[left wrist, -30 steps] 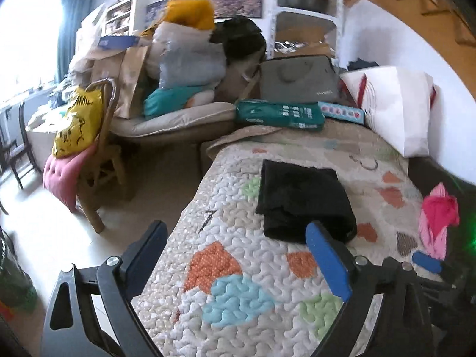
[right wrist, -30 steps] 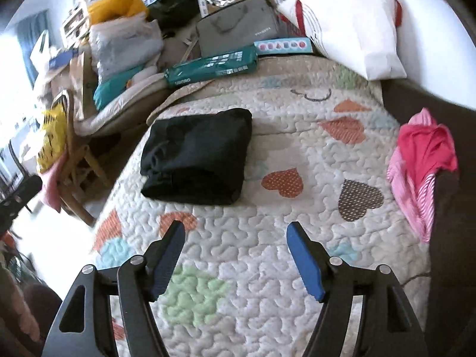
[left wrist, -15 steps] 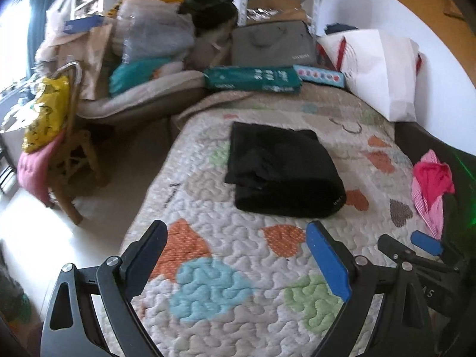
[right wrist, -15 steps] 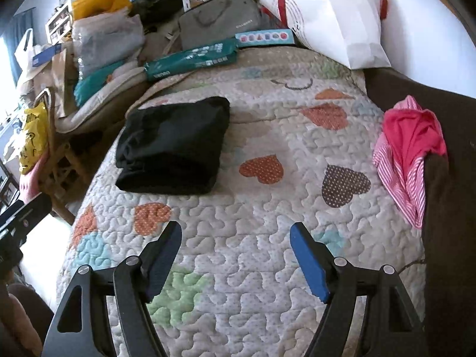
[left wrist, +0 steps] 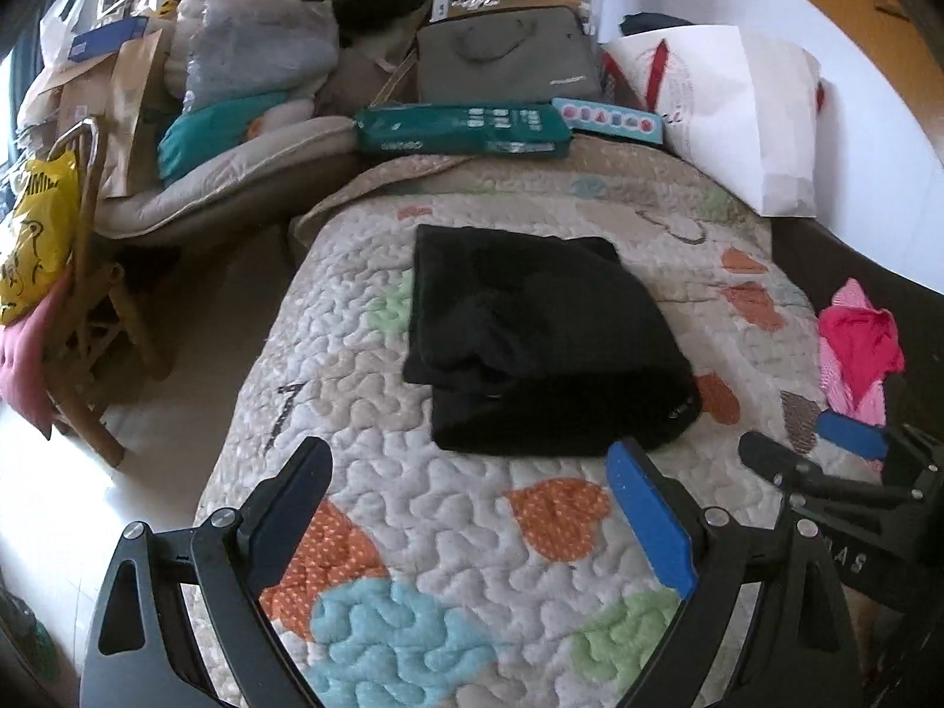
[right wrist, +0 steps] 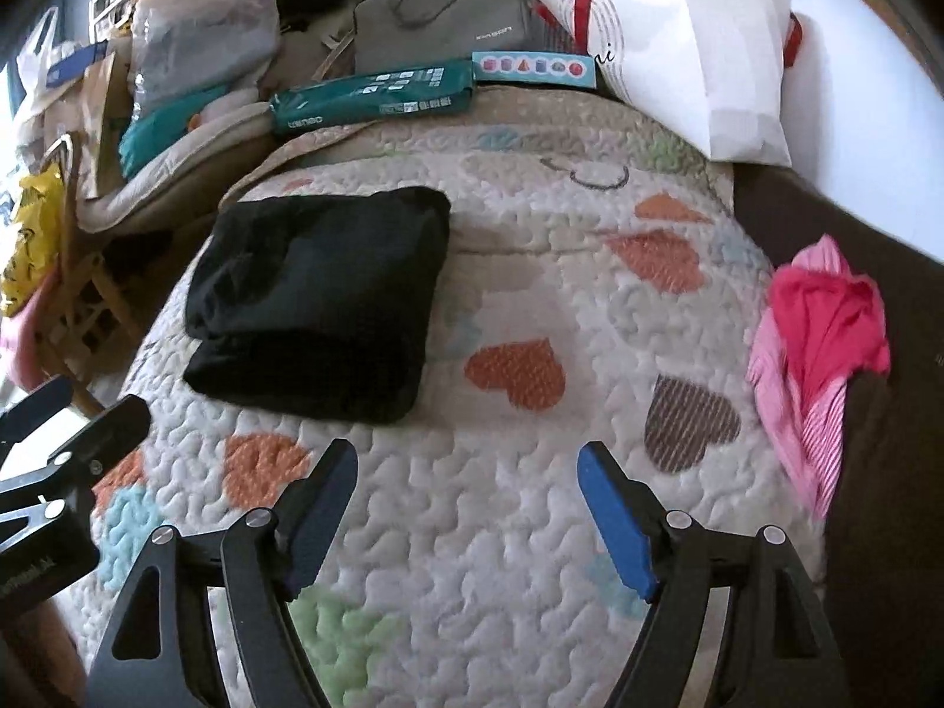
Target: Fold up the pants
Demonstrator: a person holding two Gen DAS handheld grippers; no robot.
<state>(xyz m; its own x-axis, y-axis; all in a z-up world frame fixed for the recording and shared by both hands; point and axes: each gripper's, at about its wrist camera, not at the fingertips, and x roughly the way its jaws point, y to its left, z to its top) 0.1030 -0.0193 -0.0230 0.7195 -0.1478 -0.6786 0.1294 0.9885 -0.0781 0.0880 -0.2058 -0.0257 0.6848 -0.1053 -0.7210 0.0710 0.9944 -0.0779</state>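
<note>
Nearby, folded black pants lie on quilt; both grippers' jaws released.

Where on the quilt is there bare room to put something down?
Bare quilt lies between the folded black pants and the pink garment, and in front of the pants toward both open grippers, left and right. The far end is crowded: green package, white pillow.

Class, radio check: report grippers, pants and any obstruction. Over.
Left gripper open, empty. Right gripper open, empty. Black pants folded on quilt, untouched. Nothing between grippers and pants; pink cloth off to the right.
</note>
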